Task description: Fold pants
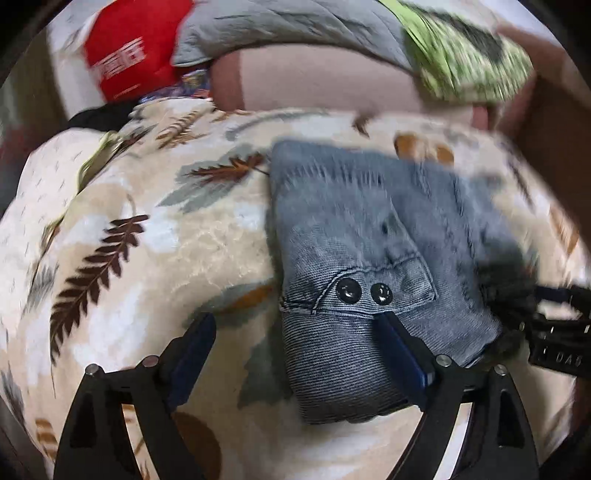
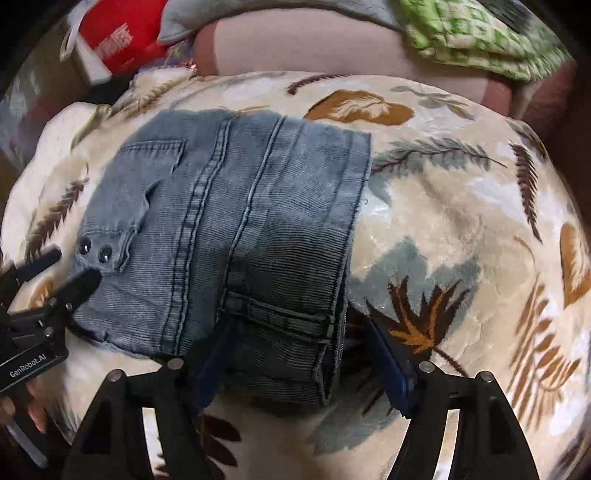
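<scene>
Blue denim pants lie folded into a compact rectangle on a cream leaf-print blanket. They also show in the left wrist view, with two dark snap buttons near the front. My left gripper is open, its jaws spread around the near left corner of the pants. It shows from the side in the right wrist view. My right gripper is open, its jaws spread around the near right corner with the belt loop. It appears blurred in the left wrist view.
Behind the blanket lie a pink cushion, a grey quilt, a green checked cloth and a red bag with white print. The blanket spreads wide to the right of the pants.
</scene>
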### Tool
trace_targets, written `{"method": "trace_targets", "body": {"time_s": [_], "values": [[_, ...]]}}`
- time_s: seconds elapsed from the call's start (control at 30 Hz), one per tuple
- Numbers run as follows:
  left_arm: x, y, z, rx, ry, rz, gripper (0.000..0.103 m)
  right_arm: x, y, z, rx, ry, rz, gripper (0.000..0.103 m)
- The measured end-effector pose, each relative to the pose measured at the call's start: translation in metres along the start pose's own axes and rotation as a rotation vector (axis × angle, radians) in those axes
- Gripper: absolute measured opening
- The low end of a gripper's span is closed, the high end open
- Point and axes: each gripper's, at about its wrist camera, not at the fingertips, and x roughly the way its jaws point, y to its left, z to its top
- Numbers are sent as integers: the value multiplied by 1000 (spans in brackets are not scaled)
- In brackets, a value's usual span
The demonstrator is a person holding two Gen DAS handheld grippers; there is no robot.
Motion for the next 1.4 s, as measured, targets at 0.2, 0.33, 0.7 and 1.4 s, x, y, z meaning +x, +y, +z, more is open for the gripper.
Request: {"method": "trace_targets", "body": {"time_s": [0.2,0.33,0.7,1.4], "values": [[-64,2,3,6,-83,44,89,-82,0,-16,-53,-131,-65,103],[-88,-1,-12,-21,-87,32,89,-119,11,-43,-92,-151,-80,103],[-126,-7,-32,-14,-146,56,89,-145,27,-71,-102,-180,-140,103],[-114,-15,-26,4,-112,52,89,-137,28,-62,-59,-188,-125,103]]}}
